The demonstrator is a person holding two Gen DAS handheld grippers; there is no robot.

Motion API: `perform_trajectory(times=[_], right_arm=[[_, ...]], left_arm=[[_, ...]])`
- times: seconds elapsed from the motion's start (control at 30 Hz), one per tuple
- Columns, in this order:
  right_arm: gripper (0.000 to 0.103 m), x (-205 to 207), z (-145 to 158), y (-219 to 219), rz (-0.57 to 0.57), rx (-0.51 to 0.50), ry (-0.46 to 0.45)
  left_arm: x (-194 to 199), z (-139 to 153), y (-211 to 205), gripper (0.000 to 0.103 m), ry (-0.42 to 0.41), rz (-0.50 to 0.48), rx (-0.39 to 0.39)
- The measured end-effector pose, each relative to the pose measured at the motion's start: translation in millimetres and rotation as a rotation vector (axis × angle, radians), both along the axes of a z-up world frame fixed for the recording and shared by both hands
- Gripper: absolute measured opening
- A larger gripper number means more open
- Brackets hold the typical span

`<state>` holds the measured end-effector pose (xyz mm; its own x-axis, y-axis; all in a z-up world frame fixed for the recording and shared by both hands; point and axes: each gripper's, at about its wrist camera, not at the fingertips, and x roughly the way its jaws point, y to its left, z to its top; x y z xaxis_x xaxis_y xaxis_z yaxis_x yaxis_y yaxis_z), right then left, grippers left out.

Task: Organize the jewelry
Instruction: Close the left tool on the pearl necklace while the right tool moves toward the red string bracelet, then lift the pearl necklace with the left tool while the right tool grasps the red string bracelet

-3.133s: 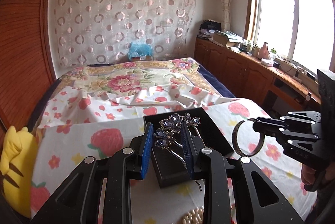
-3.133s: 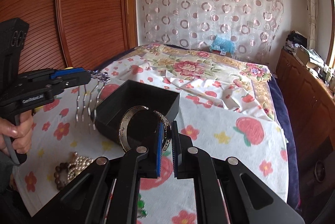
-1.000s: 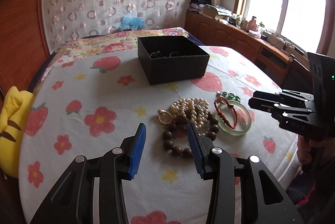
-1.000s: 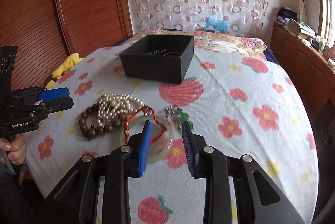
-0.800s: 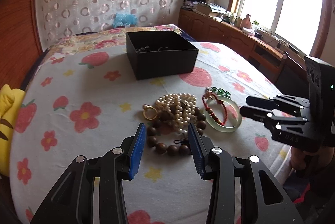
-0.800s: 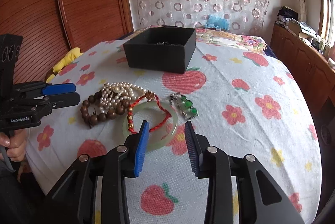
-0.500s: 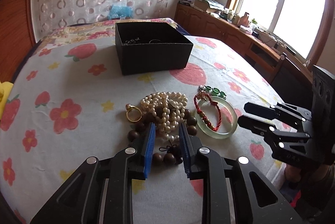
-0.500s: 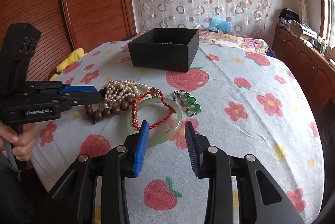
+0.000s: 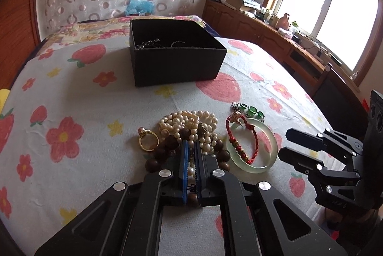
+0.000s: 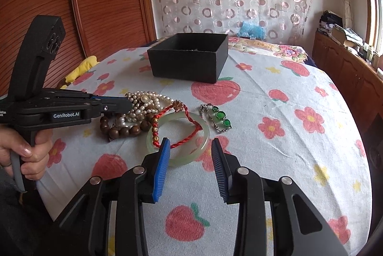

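A jewelry pile lies on the strawberry-print bedsheet [image 9: 71, 93]: a pearl strand [image 9: 186, 119] [image 10: 141, 100], dark wooden beads [image 9: 153, 163] [image 10: 122, 131] and a gold ring [image 9: 148, 142]. My left gripper [image 9: 190, 144] [image 10: 129, 104] sits down in the pile, shut, with pearls showing between its blue pads. To the right lie a pale jade bangle [image 9: 252, 166] [image 10: 186, 160], a red cord bracelet [image 9: 253, 136] across it, and a green-stone bracelet [image 9: 249, 110] [image 10: 219, 116]. My right gripper [image 10: 190, 145] [image 9: 283, 144] hovers open at the bangle's near rim, holding nothing. The black box [image 9: 177, 64] [image 10: 189, 64] stands behind, with some jewelry inside.
A person's hand [image 10: 31, 150] holds the left gripper's handle at the bed's left edge. A yellow plush [image 10: 83, 66] lies by the wooden wardrobe [image 10: 47, 4]. Wooden cabinets [image 9: 263, 40] run under the window on the right. The sheet drops off at the near edge.
My left gripper moved forward and down onto the bead pile and its jaws closed from wide apart. The right gripper has stayed by the jade bangle, its jaws still apart.
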<state>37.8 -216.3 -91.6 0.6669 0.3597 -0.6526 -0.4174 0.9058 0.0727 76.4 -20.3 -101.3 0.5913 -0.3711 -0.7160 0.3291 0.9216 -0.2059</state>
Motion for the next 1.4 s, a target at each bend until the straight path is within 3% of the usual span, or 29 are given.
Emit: perform_trajectory(times=[0.43, 0.87, 1.13, 1.27, 1.4], right_arm=[[0.038, -3.3, 0.6, 1.5, 0.010, -0.002, -0.006], [0.038, 16.9, 9.8, 39.3, 0.120, -0.039, 0.048], [0.038, 49.4, -8.1, 48.4, 0.150, 0.021, 0.190], [0.011, 48.0, -5.0, 52.1, 0.159, 0.021, 0.191], [0.008, 47.8, 0.5, 53.7, 0.159, 0.001, 0.163]], left_arm=[[-41.0, 62.0, 14.1, 0.004, -0.210, 0.039, -0.007], [-63.1, 82.1, 40.3, 0.004, -0.277, 0.056, -0.052], [-60.4, 93.4, 58.7, 0.004, -0.303, 0.086, -0.059], [-56.9, 101.8, 64.2, 0.004, -0.318, 0.097, -0.054], [-54.5, 109.9, 63.7, 0.004, -0.337, 0.097, -0.045]])
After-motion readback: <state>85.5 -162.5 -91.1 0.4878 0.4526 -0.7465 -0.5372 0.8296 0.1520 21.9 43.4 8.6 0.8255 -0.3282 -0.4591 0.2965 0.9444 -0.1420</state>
